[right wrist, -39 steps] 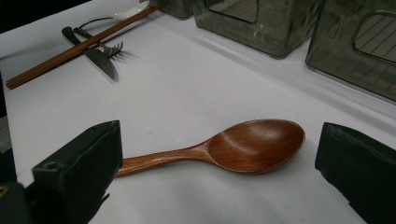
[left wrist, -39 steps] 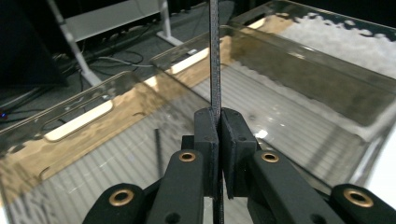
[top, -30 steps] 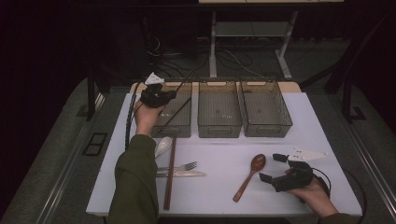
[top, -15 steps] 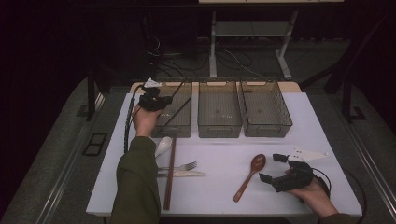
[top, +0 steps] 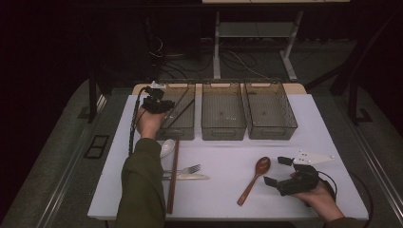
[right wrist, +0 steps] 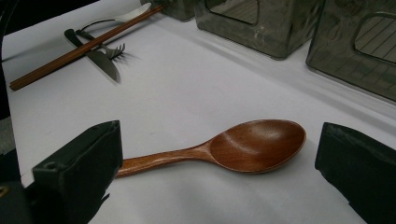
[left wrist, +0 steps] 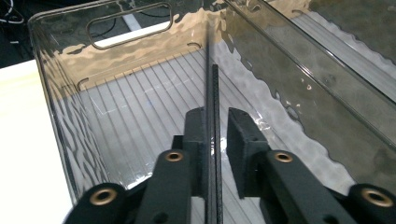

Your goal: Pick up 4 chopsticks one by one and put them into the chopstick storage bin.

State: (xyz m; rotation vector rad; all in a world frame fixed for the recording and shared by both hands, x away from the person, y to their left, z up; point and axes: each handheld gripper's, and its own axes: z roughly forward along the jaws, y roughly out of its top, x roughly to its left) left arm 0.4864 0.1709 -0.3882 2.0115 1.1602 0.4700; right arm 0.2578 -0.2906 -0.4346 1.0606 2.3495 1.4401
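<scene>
no readable text, labels, numbers

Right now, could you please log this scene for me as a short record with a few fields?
left gripper: over the left bin, jaws around a thin dark chopstick, a small gap showing at one jaw
right gripper: open, jaws either side of the wooden spoon, not touching
bins: three clear, in a row; middle bin and right bin look empty
still on table: brown chopsticks, fork, knife, white spoon
</scene>
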